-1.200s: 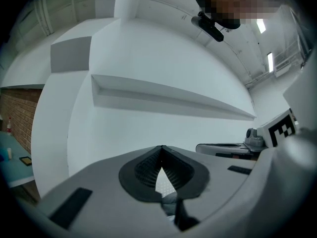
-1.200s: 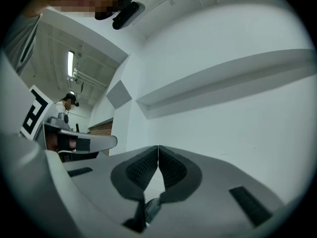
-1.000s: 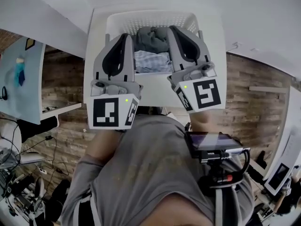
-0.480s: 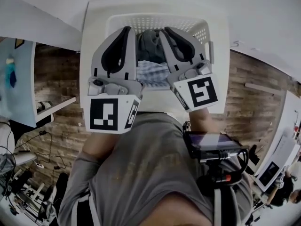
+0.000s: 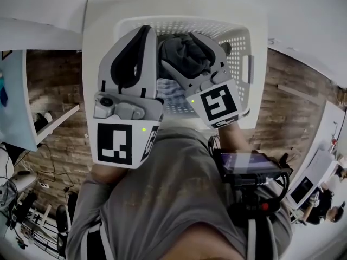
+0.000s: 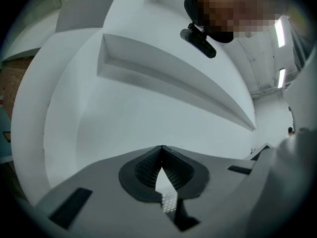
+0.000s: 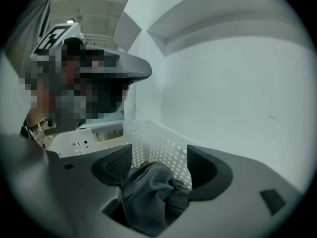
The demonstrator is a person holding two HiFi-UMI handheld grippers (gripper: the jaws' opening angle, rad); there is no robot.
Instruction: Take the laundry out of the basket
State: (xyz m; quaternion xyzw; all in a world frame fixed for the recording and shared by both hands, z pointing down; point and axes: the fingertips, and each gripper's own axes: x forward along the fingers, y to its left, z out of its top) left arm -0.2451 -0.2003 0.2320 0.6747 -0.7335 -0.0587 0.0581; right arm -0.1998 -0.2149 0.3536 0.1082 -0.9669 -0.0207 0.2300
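Laundry (image 5: 183, 58) sat in the basket (image 5: 246, 69): grey garment (image 7: 148, 197) on top, checked cloth (image 5: 171, 88) under it. Right gripper (image 7: 158, 158) had just been opening its jaws; they stood wide with the garment between them, pads not pressing it. Left gripper (image 6: 161, 151) was clenched tip to tip, empty, by the basket's left rim.

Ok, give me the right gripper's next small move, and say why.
Probably close the right gripper on the dark grey garment: its jaws have just been opening and stand apart, the garment bunched between them in the white basket, not yet gripped.
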